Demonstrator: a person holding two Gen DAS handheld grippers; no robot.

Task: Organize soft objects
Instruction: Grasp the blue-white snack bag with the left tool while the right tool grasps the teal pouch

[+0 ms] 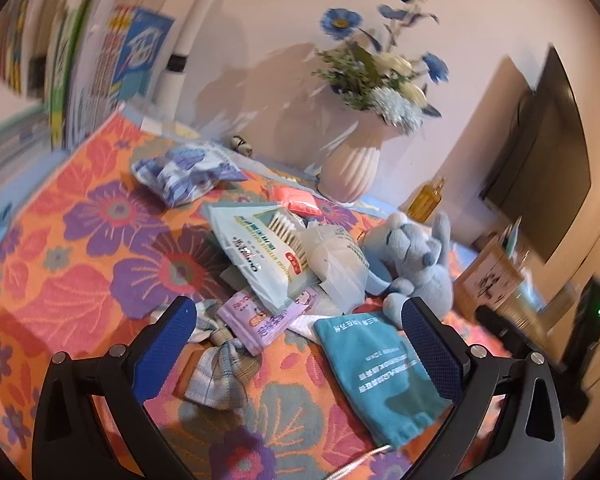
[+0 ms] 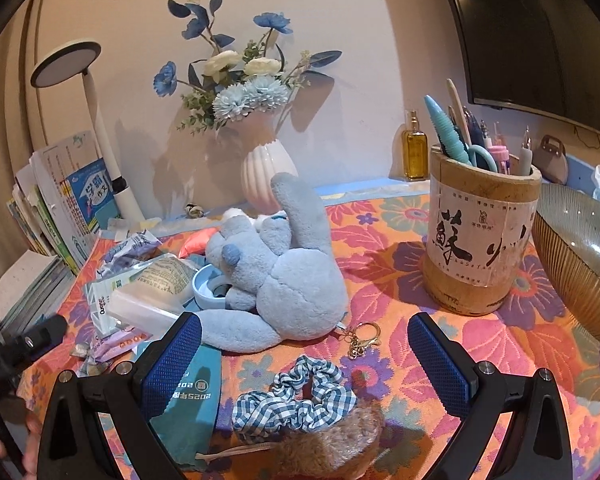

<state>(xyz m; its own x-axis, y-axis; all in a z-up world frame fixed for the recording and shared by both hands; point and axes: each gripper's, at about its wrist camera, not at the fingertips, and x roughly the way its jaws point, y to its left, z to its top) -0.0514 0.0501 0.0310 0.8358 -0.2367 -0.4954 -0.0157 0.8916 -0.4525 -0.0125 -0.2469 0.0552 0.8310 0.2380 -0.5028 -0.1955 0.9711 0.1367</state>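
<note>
Both grippers spread wide, clasping nothing. Best lowered squarely over one soft piece, pinched at its bulk, not its cord. Right gripper (image 2: 304, 356): checked scrunchie (image 2: 296, 396) just below the jaw gap, touching brown plush (image 2: 340, 440); blue plush toy (image 2: 276, 276) beyond. Left gripper (image 1: 300, 344): plaid bow (image 1: 220, 372) and teal pouch (image 1: 380, 372) between the fingers, packets farther off.

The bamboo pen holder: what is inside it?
The bamboo pen holder holds pens, a teal ribbed pen and scissors with light-blue handles. Their lower parts are hidden by its wall.
</note>
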